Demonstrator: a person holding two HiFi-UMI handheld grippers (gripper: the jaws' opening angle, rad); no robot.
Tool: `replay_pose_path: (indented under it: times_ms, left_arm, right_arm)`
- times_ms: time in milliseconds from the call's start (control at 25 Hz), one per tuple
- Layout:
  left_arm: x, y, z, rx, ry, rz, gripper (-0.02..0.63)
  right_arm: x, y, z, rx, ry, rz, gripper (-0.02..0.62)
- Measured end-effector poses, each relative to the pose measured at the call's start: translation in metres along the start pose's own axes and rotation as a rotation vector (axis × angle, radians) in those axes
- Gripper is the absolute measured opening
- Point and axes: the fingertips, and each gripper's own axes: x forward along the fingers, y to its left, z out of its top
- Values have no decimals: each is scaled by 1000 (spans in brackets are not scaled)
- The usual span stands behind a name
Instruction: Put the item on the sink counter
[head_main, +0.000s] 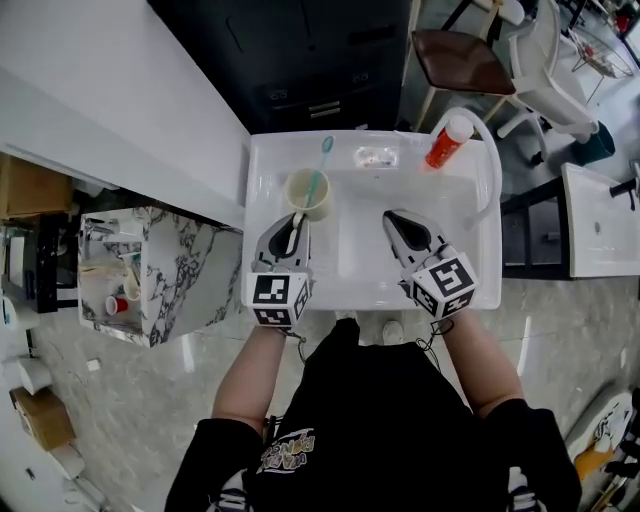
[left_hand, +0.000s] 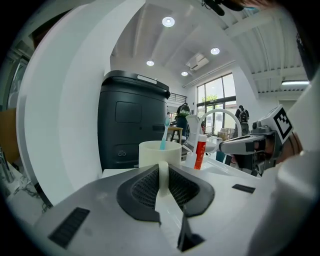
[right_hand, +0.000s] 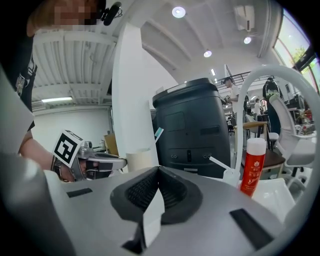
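A white sink counter (head_main: 268, 160) carries a cream cup (head_main: 308, 193) with a teal toothbrush (head_main: 322, 160), a small clear item (head_main: 375, 155) and a red tube with a white cap (head_main: 447, 142). My left gripper (head_main: 293, 228) hovers just in front of the cup, over the sink's left side, shut on a slim white stick-like item (left_hand: 162, 172) that pokes up between its pads. The cup (left_hand: 159, 152) stands straight ahead of it. My right gripper (head_main: 395, 218) is above the basin (head_main: 360, 250), shut with nothing in it; the red tube (right_hand: 251, 167) lies ahead to its right.
A white arched faucet (right_hand: 250, 100) curves over the sink's right side. A black cabinet (head_main: 320, 60) stands behind the sink. Left of the sink are a marble-patterned box (head_main: 190, 270) and a white wall (head_main: 100, 90). A brown chair (head_main: 460, 60) and another sink (head_main: 600, 220) are at right.
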Motion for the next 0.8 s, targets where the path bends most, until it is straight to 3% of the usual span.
replay_pose_path:
  times_ms: [800]
  left_arm:
    - [105,47,-37,18,41,-46,44]
  right_arm:
    - [39,-48,-26,89,72,-128,54]
